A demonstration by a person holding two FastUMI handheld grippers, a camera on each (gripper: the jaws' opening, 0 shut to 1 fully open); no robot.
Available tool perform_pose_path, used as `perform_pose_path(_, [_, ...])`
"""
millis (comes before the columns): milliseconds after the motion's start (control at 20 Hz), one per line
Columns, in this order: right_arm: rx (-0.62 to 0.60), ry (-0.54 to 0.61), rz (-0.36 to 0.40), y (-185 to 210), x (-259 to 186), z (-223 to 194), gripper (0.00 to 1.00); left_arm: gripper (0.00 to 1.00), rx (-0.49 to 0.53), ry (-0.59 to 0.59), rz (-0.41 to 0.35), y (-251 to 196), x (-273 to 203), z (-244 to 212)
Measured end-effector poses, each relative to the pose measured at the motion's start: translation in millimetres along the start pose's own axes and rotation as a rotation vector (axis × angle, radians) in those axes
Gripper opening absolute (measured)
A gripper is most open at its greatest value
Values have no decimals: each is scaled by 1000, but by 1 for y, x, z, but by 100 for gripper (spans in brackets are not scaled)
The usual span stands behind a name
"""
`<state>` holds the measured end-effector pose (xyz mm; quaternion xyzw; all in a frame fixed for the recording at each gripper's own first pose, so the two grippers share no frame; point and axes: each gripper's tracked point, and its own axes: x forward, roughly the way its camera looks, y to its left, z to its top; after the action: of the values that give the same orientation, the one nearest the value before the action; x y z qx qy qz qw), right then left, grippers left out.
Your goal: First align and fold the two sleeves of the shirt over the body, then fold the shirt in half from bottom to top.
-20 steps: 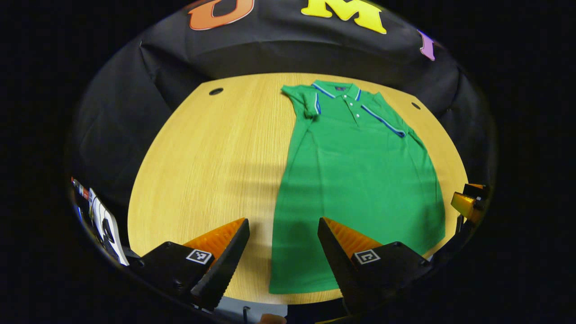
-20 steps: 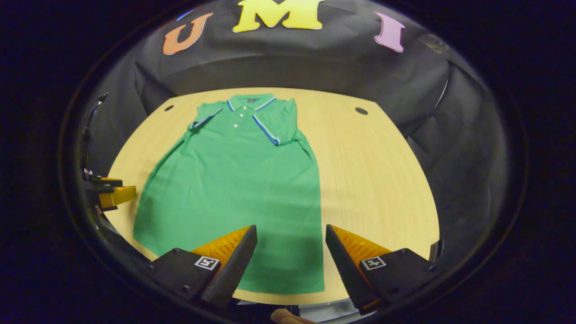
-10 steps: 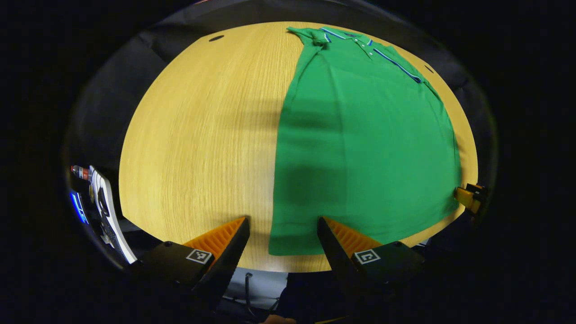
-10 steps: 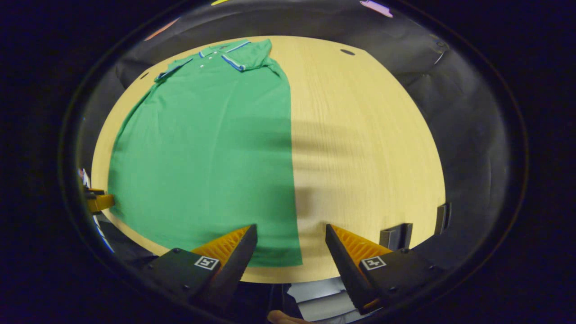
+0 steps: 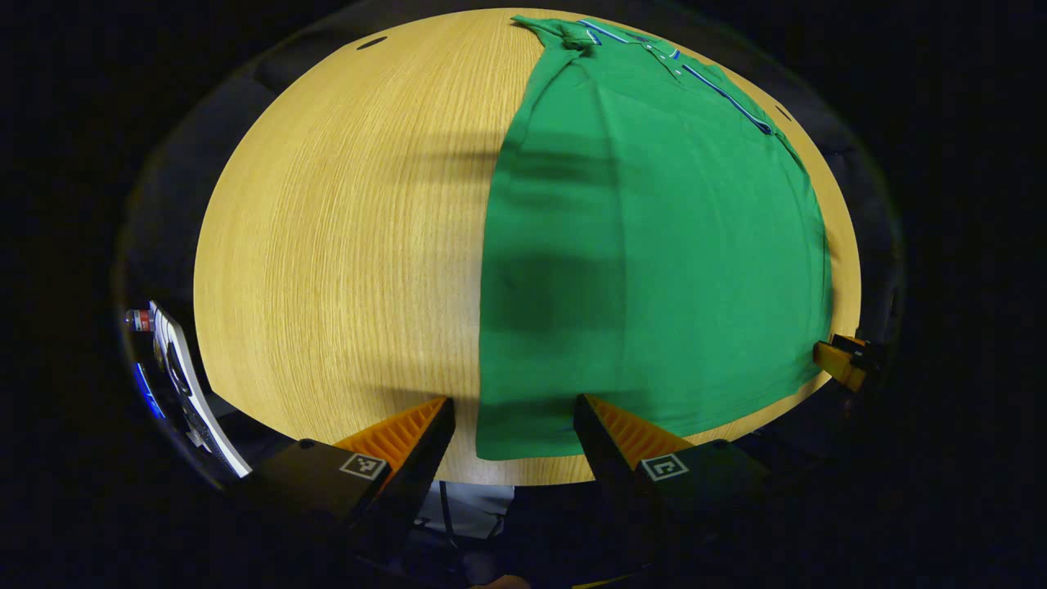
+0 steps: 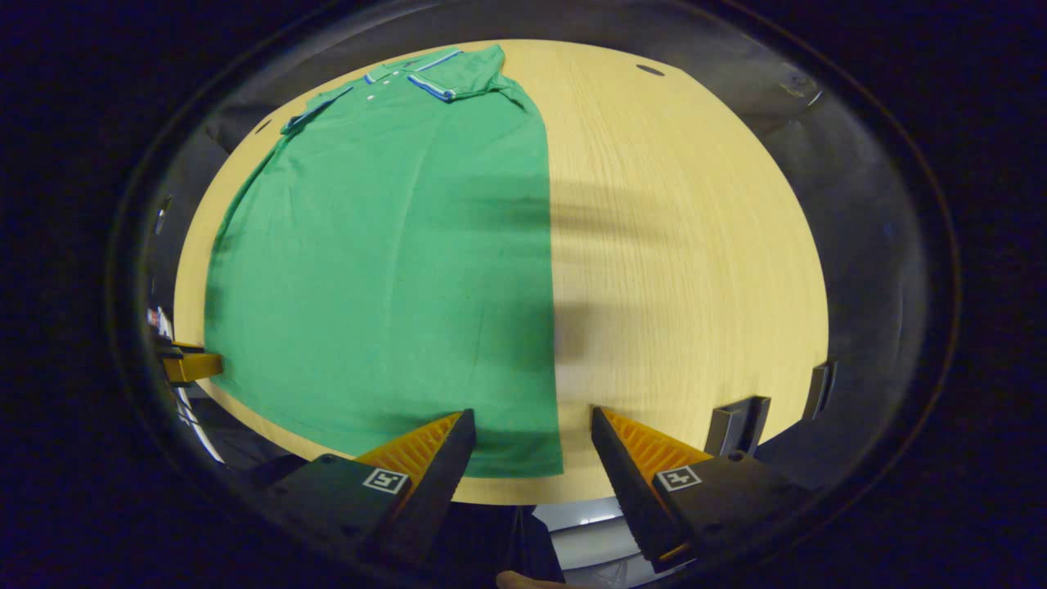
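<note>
With both sleeves (image 6: 458, 78) already lying folded in over the chest near the collar (image 6: 413, 69), the sleeve step looks done, and I judge the work to be at the start of the second step, the bottom-to-top fold. The shirt (image 5: 646, 245) lies flat and face up on the wooden surface (image 5: 327, 245), collar at the far side and hem (image 6: 458, 458) along the near edge. The left tool (image 5: 514, 425) hangs with its fingers spread wide, gripping nothing, straddling the hem's left corner (image 5: 491, 446), which sits between them just above the surface's rim. The right tool (image 6: 532, 438) is likewise spread and empty, its gap set over the hem's right corner (image 6: 548, 466). Whether either tool's fingers touch the cloth I cannot tell. In the left gripper view the right tool's tip shows at the far right, beside the hem; in the right gripper view the left tool's tip shows at the far left. The next move, as I read it, calls for each tool to drop to its corner and pinch only the shirt's layers, not the surface's rim, then lift both corners together and carry them evenly toward the collar so the hem lands square across the shoulders without dragging the sleeves loose.
</note>
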<state>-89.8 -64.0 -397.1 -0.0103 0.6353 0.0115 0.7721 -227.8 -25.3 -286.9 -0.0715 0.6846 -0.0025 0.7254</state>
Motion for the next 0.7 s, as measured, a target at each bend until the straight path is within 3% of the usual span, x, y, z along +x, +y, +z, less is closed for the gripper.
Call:
perform_pose_path(50, [11,19,10,-1,-1,-2,93,97,-6,1,0,0,0,1])
perform_pose_path(100, [9,35,12,-1,0,1,86,97,-15,-4,2,0,0,0])
perform_pose_path(250, [-31,60,13,2,-1,0,92,100,-9,-4,8,-3,3,1])
perform_pose_path(300, [-46,69,12,4,0,2,89,98,-10,0,7,-1,0,1])
perform_pose_path(350, [-46,75,13,6,0,3,72,95,-16,6,4,-3,0,2])
perform_pose_path(500, [-40,82,12,9,1,5,42,86,-8,19,1,-5,1,1])
perform_pose_path(600, [-60,85,19,9,0,6,22,73,6,14,-3,-9,1,3])
perform_pose_path(700, [-2,72,25,8,1,9,1,55,20,9,-9,-12,1,2])
